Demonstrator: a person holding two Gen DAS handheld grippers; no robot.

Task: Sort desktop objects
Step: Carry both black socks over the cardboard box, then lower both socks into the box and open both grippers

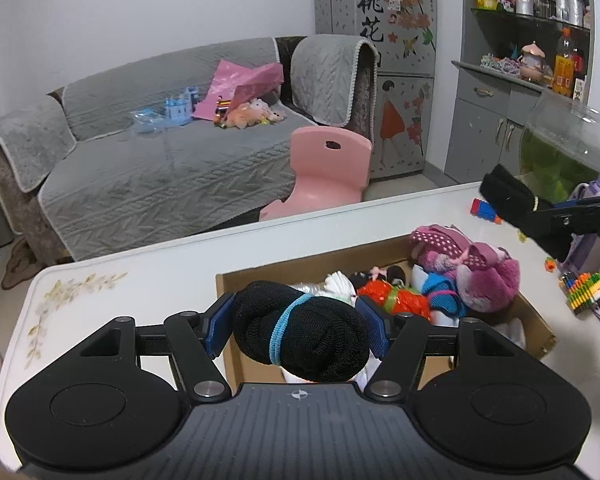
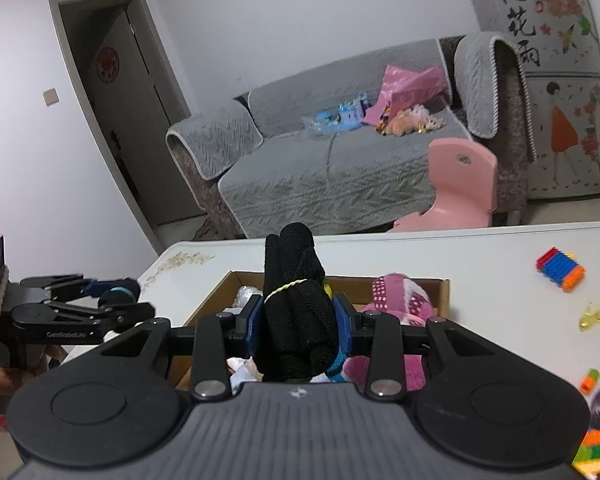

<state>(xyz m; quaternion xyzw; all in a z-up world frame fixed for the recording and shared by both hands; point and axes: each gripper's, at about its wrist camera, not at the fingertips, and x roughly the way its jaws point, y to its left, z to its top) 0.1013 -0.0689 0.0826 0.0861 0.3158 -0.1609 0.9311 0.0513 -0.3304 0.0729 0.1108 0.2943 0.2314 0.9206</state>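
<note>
Left wrist view only: fish tank [image 1: 560, 140] and shelf unit [image 1: 528, 40], beyond the cardboard box [image 1: 536, 320]. Right wrist view only: door [image 2: 132, 112], left of the box.

Left gripper [image 1: 298, 322] pinches black roll with blue band [image 1: 300, 332] between both pads, above the box's near-left corner.

Right gripper [image 2: 300, 320] clamps black roll with yellow band [image 2: 296, 312], upright, over the box.

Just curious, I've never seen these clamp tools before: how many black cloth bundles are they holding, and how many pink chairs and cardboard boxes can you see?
Black cloth bundles: 2 (blue-banded bundle, yellow-banded bundle)
Pink chair: 1
Cardboard box: 1
Total: 4
</note>
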